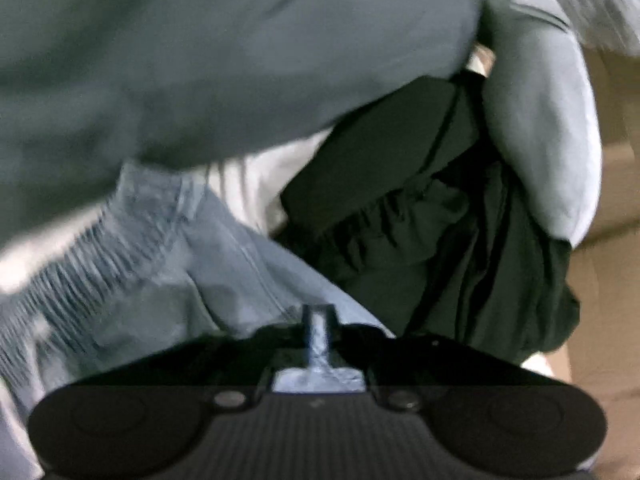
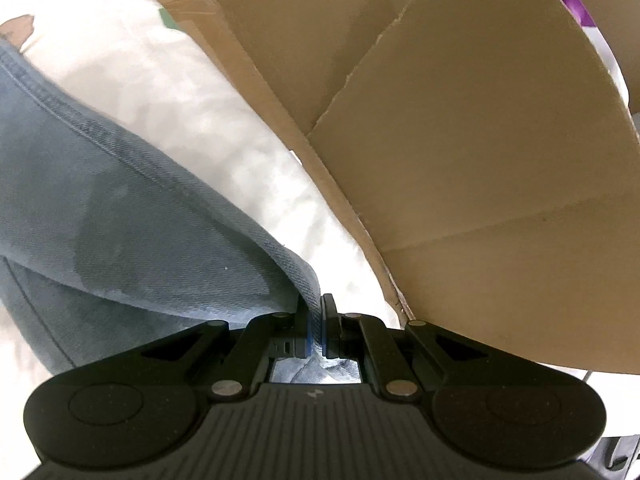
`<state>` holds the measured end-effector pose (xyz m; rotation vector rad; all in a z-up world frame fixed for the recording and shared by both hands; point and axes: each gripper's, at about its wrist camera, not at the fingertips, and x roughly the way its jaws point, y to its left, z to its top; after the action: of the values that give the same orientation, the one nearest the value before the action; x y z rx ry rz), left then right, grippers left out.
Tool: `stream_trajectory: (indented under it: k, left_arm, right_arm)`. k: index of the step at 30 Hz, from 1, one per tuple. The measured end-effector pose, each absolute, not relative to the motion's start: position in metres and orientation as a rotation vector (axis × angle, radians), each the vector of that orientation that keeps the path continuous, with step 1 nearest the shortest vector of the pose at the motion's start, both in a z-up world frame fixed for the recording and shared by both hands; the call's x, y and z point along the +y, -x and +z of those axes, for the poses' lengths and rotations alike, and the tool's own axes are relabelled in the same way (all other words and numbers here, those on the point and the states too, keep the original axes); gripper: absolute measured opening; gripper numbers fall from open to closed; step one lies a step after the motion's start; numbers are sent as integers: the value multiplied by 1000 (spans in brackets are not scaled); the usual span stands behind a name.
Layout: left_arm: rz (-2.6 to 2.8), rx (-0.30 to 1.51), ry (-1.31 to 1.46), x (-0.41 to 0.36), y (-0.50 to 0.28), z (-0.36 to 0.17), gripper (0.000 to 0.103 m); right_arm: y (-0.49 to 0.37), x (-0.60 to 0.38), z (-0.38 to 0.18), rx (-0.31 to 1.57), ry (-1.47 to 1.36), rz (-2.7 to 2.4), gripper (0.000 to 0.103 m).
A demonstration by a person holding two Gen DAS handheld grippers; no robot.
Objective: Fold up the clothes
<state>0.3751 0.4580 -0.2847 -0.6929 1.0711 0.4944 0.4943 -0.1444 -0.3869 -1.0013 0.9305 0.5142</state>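
Clearly the jeans (image 2: pixel 132 208) stretch leftward from the cardboard box (image 2: pixel 460 140), both grippers' fingers pinched shut on denim.

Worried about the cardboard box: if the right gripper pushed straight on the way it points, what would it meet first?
Probably the white sheet past the jeans it grips; the right gripper likely passes left of the cardboard box, though depth is unclear.

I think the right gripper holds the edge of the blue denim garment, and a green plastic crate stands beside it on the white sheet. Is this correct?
Not quite. The right gripper does hold the edge of the blue denim garment in its jaws, but beside it on the white sheet stands a brown cardboard box, not a green plastic crate. The right wrist view shows this.
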Motion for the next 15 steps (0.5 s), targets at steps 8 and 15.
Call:
stream_trajectory:
  k: [8, 15]
  left_arm:
    - [415, 1194, 437, 469, -385, -265, 47]
    - [493, 1163, 686, 489, -383, -291, 59]
  right_arm:
    - [-477, -160, -382, 928, 980, 508, 6]
    - [-462, -167, -379, 921, 996, 534, 13]
